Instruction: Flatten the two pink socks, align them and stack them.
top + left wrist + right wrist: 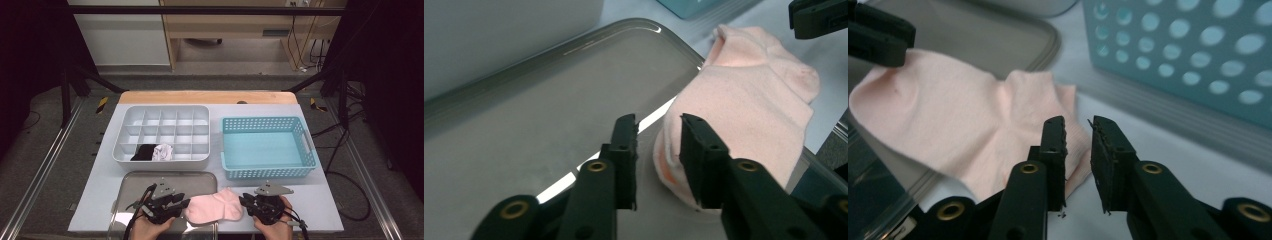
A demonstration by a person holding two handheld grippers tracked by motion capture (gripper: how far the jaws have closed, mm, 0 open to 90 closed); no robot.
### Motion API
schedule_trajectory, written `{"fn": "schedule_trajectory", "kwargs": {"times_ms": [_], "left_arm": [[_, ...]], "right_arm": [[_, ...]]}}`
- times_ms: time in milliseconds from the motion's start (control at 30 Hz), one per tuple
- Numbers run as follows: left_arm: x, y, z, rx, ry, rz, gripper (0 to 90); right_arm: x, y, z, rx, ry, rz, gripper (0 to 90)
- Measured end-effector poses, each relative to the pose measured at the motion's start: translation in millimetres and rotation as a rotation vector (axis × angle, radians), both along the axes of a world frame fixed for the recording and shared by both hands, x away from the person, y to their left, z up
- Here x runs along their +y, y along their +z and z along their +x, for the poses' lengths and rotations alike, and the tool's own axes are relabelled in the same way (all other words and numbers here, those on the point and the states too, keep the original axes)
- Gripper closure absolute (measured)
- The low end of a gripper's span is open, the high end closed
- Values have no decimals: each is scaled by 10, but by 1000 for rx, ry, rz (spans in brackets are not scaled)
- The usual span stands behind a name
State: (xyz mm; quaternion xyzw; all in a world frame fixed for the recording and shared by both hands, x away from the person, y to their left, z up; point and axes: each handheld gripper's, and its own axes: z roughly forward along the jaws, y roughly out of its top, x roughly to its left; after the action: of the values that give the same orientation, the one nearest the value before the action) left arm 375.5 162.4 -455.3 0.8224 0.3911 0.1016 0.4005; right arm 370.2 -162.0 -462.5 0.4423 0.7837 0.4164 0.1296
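Note:
A pale pink sock (215, 207) lies flat at the table's front edge, its left part over the right rim of a grey metal tray (150, 177). My left gripper (186, 203) is at the sock's left end. In the left gripper view its jaws (659, 150) stand slightly apart, with the rounded end of the sock (744, 110) against the right jaw. My right gripper (243, 200) is at the sock's right end. Its jaws (1078, 125) show a narrow gap beside the edge of the sock (963, 120). Neither pair is clamped on the fabric.
A white compartment organizer (161, 115) stands behind the tray, with a black sock (143, 152) and a whitish sock (163, 152) in front-row cells. A teal perforated basket (267, 172) stands at the right, close behind my right gripper. The table edge runs just below both hands.

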Motion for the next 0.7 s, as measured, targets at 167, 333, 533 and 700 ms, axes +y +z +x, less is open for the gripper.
{"fn": "schedule_trajectory", "kwargs": {"times_ms": [167,333,533,700], "left_arm": [[-18,-42,-76,7,5,7,541],[-36,-139,-111,32,6,34,529],[-57,-171,-123,42,11,35,613],[-86,-175,-141,35,13,39,675]], "right_arm": [[1,-83,78,8,9,-14,684],[37,-167,108,35,40,-15,684],[66,-167,118,23,62,-35,861],[-20,-85,63,19,22,-37,900]]}}
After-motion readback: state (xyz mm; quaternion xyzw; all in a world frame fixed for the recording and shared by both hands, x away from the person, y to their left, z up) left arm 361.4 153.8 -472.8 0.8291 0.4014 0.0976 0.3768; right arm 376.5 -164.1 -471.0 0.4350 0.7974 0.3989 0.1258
